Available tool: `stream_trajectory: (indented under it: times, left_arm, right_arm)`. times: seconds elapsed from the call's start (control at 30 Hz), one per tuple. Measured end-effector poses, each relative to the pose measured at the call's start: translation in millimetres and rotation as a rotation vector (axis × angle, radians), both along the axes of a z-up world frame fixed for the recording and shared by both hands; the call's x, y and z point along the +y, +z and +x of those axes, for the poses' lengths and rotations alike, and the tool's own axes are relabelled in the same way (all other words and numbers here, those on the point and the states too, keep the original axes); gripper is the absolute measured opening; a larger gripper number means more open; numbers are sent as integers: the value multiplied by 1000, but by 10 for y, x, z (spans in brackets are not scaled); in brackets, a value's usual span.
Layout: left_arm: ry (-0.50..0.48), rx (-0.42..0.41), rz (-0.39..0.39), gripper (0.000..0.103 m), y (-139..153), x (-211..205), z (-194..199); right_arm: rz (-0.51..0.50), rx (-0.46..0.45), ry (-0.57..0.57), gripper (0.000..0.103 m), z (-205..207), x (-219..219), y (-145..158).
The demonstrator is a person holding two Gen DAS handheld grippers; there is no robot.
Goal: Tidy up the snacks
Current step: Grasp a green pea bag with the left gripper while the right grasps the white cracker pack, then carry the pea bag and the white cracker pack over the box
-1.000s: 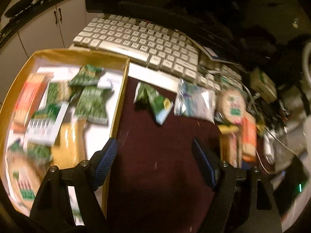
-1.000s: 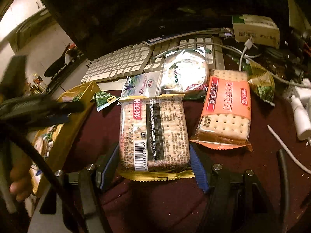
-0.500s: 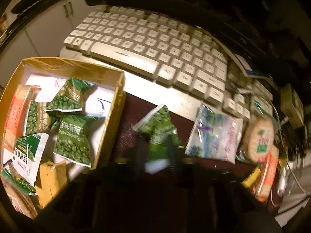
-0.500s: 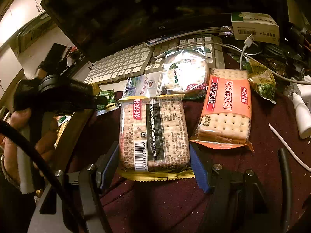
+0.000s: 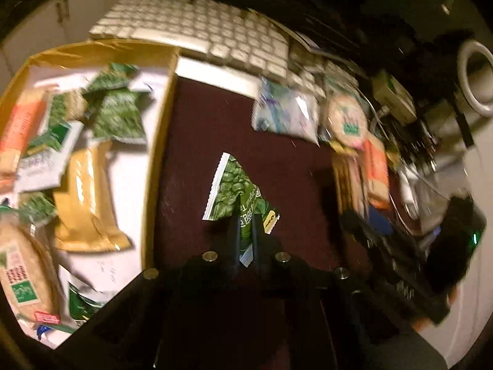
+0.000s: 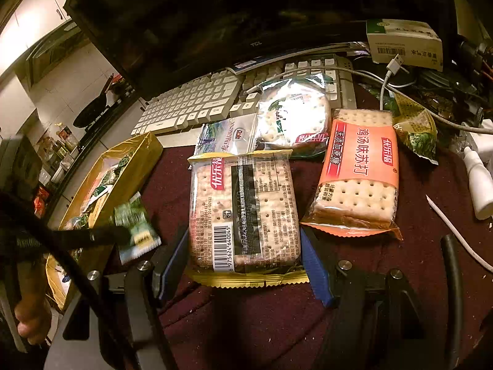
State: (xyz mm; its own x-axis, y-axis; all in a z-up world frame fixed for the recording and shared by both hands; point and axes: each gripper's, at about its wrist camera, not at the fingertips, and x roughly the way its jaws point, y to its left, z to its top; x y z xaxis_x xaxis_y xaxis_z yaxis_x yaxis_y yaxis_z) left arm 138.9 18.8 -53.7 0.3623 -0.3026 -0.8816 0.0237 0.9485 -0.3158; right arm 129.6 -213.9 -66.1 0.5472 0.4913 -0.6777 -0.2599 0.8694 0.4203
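Observation:
My left gripper (image 5: 245,219) is shut on a green pea packet (image 5: 234,185) and holds it above the maroon cloth, right of the yellow box (image 5: 160,123); the packet also shows in the right wrist view (image 6: 135,225), beside the box (image 6: 135,166). The box holds several green packets, an orange cracker pack and a tan packet. My right gripper (image 6: 246,262) is open, its blue fingers (image 6: 314,268) on either side of a yellow-edged cracker pack (image 6: 243,212) lying on the cloth.
A white keyboard (image 6: 197,101) and dark monitor (image 6: 215,15) stand behind. An orange cracker pack (image 6: 357,172), a round cracker pack (image 6: 292,114), a Dole pouch (image 6: 228,135) and a green packet (image 6: 416,129) lie near it. Cables, a white bottle (image 6: 477,182) and a carton (image 6: 403,43) sit right.
My left gripper went forward to the green packet by the keyboard, shut on it and pulled it back and up. The right gripper has stayed around the cracker pack.

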Motion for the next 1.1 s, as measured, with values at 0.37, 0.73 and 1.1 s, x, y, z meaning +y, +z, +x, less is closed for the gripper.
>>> stream_trajectory:
  times: [0.37, 0.73, 1.1]
  left_arm:
    - [138, -60, 205, 63, 45, -193, -28]
    - [110, -97, 295, 46, -193, -246, 119]
    - [144, -154, 49, 44, 57, 91, -394]
  right_arm:
    - [-2, 0, 0, 69, -1, -1, -1]
    - [3, 1, 1, 69, 4, -8, 2]
    - [14, -5, 3, 69, 5, -3, 4]
